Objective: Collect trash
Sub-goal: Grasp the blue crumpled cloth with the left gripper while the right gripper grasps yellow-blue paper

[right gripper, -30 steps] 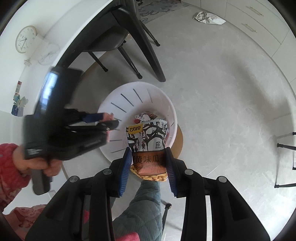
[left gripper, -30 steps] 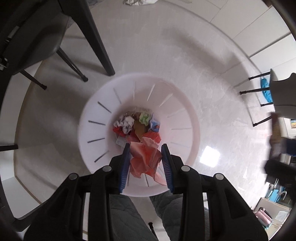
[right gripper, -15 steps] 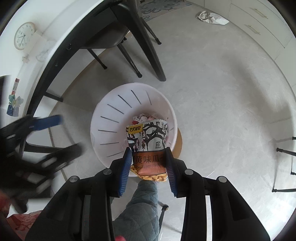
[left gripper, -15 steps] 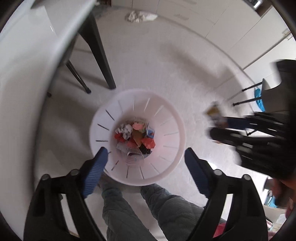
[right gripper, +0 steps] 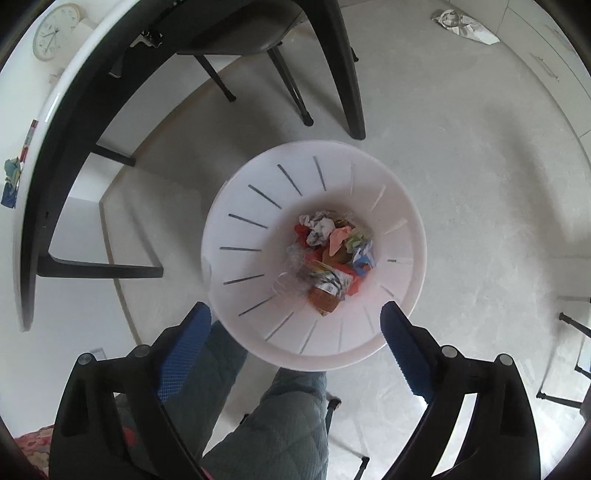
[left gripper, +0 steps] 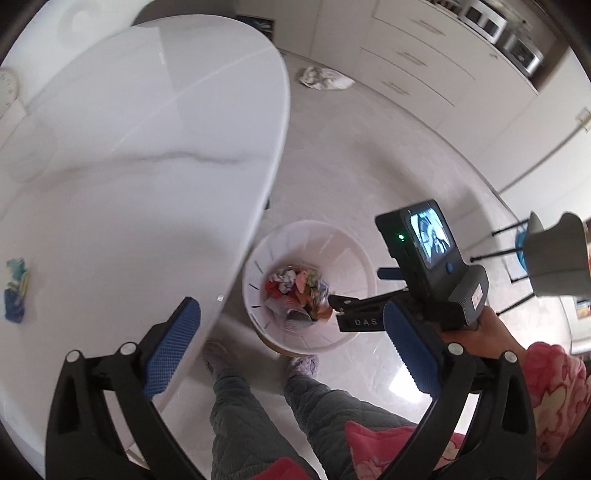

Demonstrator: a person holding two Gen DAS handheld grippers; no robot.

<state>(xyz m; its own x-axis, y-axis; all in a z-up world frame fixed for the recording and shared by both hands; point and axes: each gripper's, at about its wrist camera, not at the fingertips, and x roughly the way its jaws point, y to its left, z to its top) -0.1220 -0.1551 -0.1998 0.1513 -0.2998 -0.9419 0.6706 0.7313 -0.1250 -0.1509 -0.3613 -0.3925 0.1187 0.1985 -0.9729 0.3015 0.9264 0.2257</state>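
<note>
1. Left wrist view, change: half a second ago the left tool (left gripper: 291, 350) was aimed straight down over the white bin (left gripper: 354, 251); it has since been swung up and toward the white counter (left gripper: 129, 177), whose curved near edge now fills the left half of the view. Its jaws are spread wide and nothing is held between them. The pink scrap carried a second ago is judged to lie among the trash (left gripper: 295, 288) at the bottom of the bin.

2. Left wrist view, meaning: a small blue and green scrap (left gripper: 15, 290) is seen near the left edge of the counter, and a crumpled wrapper (left gripper: 323, 78) lies on the floor by the cabinets. Both are judged to be trash not yet collected.

3. Left wrist view, hidden: the right tool (left gripper: 334, 302) crosses in front of the bin's right rim, so part of the rim is covered. The counter surface is blurred, and what the scrap is cannot be made out.

4. Right wrist view, change: the snack packet (right gripper: 327, 291) gripped half a second ago has been let go; it now rests in the bin (right gripper: 258, 199) on the heap, toward the near wall. The right tool (right gripper: 295, 350) is released, jaws wide apart, above the bin's near rim.

5. Right wrist view, hidden: the lower layers of trash are buried. The same scrap (right gripper: 10, 181) on the counter is tiny at the left border, and the floor wrapper (right gripper: 463, 22) is cut by the top edge.
</note>
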